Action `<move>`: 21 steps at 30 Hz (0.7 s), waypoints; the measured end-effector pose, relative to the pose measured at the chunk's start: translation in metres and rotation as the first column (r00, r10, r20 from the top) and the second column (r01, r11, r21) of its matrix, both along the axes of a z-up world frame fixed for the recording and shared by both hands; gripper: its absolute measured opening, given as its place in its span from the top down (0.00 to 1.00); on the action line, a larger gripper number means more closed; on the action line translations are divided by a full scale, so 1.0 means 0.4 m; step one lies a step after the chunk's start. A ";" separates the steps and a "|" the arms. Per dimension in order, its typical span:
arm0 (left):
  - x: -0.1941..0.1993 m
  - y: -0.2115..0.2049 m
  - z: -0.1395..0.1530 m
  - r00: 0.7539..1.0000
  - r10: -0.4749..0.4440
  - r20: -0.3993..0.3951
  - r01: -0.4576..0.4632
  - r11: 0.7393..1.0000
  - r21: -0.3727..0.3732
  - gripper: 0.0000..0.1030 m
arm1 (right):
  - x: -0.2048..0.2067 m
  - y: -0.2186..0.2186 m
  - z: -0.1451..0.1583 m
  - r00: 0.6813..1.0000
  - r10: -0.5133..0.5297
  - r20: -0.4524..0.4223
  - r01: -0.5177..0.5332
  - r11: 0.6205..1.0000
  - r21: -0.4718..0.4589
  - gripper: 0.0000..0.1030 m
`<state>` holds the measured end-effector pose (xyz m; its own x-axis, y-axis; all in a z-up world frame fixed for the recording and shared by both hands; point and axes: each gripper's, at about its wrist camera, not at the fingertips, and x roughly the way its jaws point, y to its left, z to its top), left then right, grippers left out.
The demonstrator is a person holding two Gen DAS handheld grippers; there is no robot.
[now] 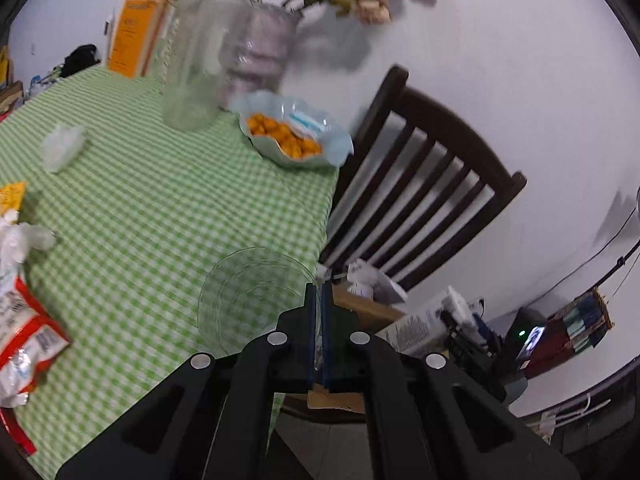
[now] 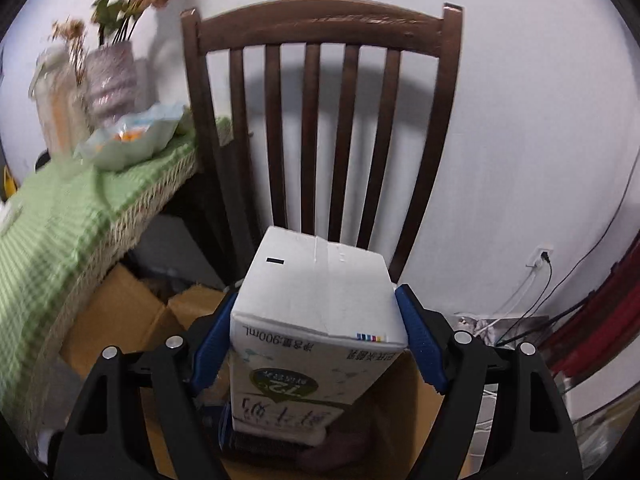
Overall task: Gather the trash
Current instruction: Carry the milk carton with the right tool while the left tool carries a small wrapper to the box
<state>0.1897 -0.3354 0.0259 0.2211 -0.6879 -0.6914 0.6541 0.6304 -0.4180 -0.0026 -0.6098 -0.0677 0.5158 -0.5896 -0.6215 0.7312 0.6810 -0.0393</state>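
Left wrist view: the left gripper point(image 1: 319, 292) is clamped shut on the rim of a clear plastic cup point(image 1: 252, 300), whose ribbed, see-through body hangs to the left of the fingers over the edge of the table point(image 1: 168, 216). The table wears a green-and-white checked cloth. On it lie a red-and-white snack wrapper point(image 1: 28, 336) and crumpled white plastic point(image 1: 20, 240) at the left, a wavy pale-blue bowl point(image 1: 296, 132) of orange snacks farther off, and a tall glass jar point(image 1: 196, 64) beside a vase point(image 1: 260, 52) of dried flowers. A dark slatted wooden chair point(image 1: 424, 184) stands just beyond the table edge.

Right wrist view: the right gripper point(image 2: 320, 328) holds a white milk carton point(image 2: 316, 320) between its 2 blue pads, jaws spread wide against the carton's sides. The carton is boxy, printed upside down. Behind it rises the chair point(image 2: 320, 120); brown cardboard boxes point(image 2: 120, 320) sit below.
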 end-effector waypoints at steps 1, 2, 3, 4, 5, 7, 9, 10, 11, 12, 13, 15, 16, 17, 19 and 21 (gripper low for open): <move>-0.001 -0.007 -0.008 1.000 -0.005 -0.004 0.005 1.000 0.008 1.00 | -0.007 0.000 0.004 1.000 -0.007 0.019 0.007 1.000 0.003 0.27; -0.002 -0.016 -0.016 1.000 -0.012 -0.007 0.012 1.000 0.016 1.00 | -0.014 0.000 0.009 0.999 -0.010 0.036 0.010 1.000 0.004 0.27; -0.004 -0.025 -0.025 1.000 -0.015 -0.012 0.015 1.000 0.023 1.00 | -0.024 0.000 0.018 0.998 -0.013 0.058 0.013 1.000 0.000 0.27; -0.002 -0.030 -0.030 1.000 -0.016 -0.016 0.016 1.000 0.026 1.00 | -0.026 -0.004 0.028 0.997 -0.016 0.071 0.016 1.000 -0.002 0.27; -0.002 -0.037 -0.035 1.000 -0.018 -0.020 0.019 0.999 0.029 1.00 | -0.030 -0.007 0.035 0.996 -0.023 0.082 0.024 1.000 -0.007 0.27; -0.002 -0.052 -0.044 0.999 -0.024 -0.028 0.025 0.999 0.034 1.00 | -0.034 -0.015 0.042 0.994 -0.038 0.102 0.039 0.999 -0.015 0.27; -0.007 -0.066 -0.052 0.999 -0.034 -0.031 0.035 0.999 0.038 1.00 | -0.034 -0.025 0.039 0.991 -0.049 0.127 0.049 0.999 0.008 0.27; -0.007 -0.072 -0.054 0.999 -0.038 -0.034 0.039 0.998 0.040 1.00 | -0.032 -0.029 0.031 0.988 -0.058 0.140 0.055 0.998 0.025 0.27; -0.011 -0.078 -0.058 0.998 -0.043 -0.035 0.045 0.998 0.041 1.00 | -0.035 -0.033 0.022 0.986 -0.066 0.151 0.060 0.997 0.045 0.27; -0.016 -0.088 -0.062 0.998 -0.051 -0.035 0.052 0.998 0.045 1.00 | -0.030 -0.039 0.005 0.985 -0.072 0.156 0.059 0.995 0.082 0.27; -0.020 -0.095 -0.065 0.998 -0.055 -0.036 0.057 0.997 0.048 1.00 | -0.028 -0.043 -0.006 0.985 -0.075 0.158 0.059 0.993 0.104 0.27; -0.027 -0.115 -0.073 0.996 -0.074 -0.043 0.076 0.996 0.055 1.00 | -0.019 -0.047 -0.039 0.987 -0.076 0.141 0.055 0.988 0.146 0.27; -0.034 -0.129 -0.081 0.995 -0.087 -0.047 0.089 0.994 0.064 1.00 | -0.017 -0.048 -0.059 0.990 -0.080 0.118 0.060 0.985 0.164 0.27; -0.040 -0.143 -0.089 0.994 -0.101 -0.051 0.105 0.992 0.071 1.00 | -0.017 -0.049 -0.069 0.992 -0.082 0.092 0.065 0.982 0.175 0.27; -0.055 -0.173 -0.107 0.989 -0.133 -0.061 0.138 0.987 0.087 1.00 | -0.008 -0.059 -0.104 0.998 -0.063 -0.010 0.063 0.972 0.228 0.27; -0.069 -0.202 -0.128 0.984 -0.162 -0.078 0.169 0.981 0.100 1.00 | -0.015 -0.069 -0.138 0.996 -0.038 -0.075 0.058 0.956 0.287 0.26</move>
<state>0.1619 -0.4162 -0.0253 0.0595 -0.6334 -0.7715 0.7248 0.5589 -0.4029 -0.0088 -0.6375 -0.1231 0.4420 -0.4031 -0.8013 0.7660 0.6344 0.1034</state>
